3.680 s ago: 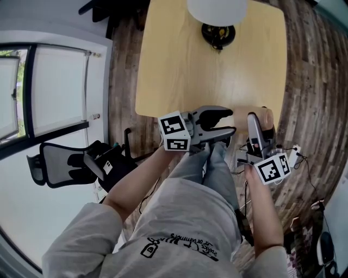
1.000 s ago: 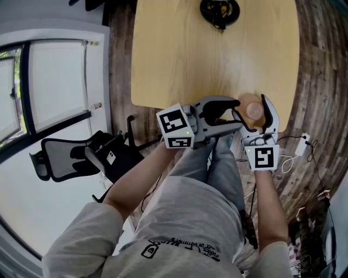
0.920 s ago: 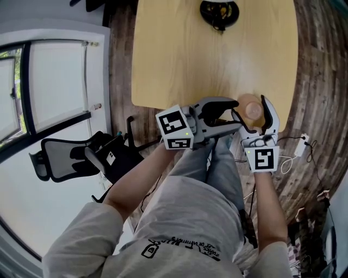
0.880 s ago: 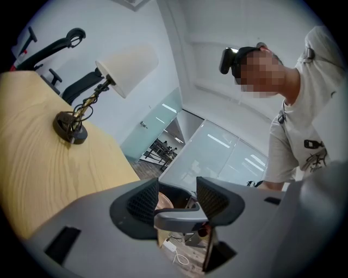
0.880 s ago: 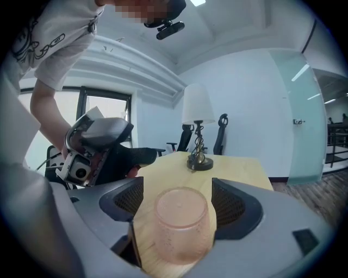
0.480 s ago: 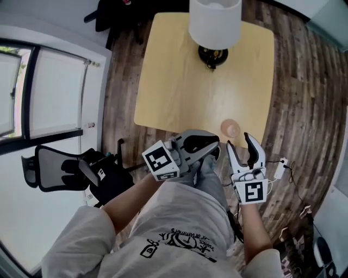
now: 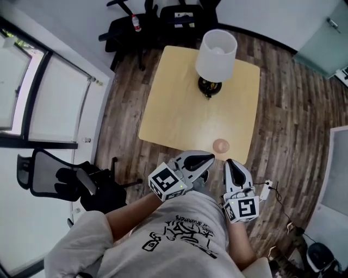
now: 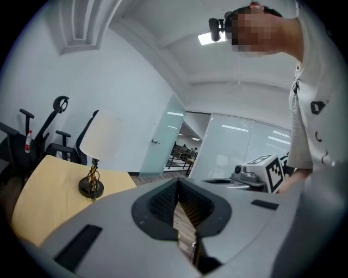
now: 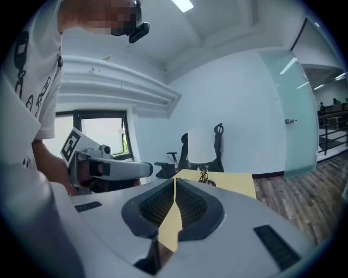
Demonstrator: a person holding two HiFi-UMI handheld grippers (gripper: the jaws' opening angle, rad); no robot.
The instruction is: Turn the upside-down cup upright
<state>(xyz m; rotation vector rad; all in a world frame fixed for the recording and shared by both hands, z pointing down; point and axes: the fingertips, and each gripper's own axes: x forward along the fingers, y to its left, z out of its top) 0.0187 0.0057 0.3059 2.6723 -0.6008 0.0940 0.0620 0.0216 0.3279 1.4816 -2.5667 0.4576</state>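
In the head view the cup [image 7: 220,145] stands on the table [image 7: 179,108], close to the near edge and toward the right corner. It is too small to tell which way up it is. A lamp [image 7: 216,54] with a white shade stands at the far side of the table, well apart from the cup. The left gripper [image 7: 208,158] and the right gripper [image 7: 229,162] are held side by side, just short of the table's near edge. The cup lies beyond both, touching neither. Black chairs [image 7: 176,13] stand past the far edge, and another chair [image 7: 51,179] stands on the left by the window [image 7: 32,98]. The floor [image 7: 288,108] is dark wood plank.

In the left gripper view the left gripper's [image 8: 178,182] jaws have just closed. They are pressed together along one seam with nothing between them. Past them are the table [image 8: 43,195] and the lamp [image 8: 95,155] on the left. The right gripper's marker cube [image 8: 270,170] shows on the right.

In the right gripper view the right gripper's [image 9: 174,182] jaws have also just closed. They meet tip to tip and hold nothing. The table [image 9: 236,184] and the lamp [image 9: 204,146] lie straight ahead. A chair [image 9: 218,142] stands behind the lamp. The left gripper [image 9: 148,169] shows on the left with its jaws together.
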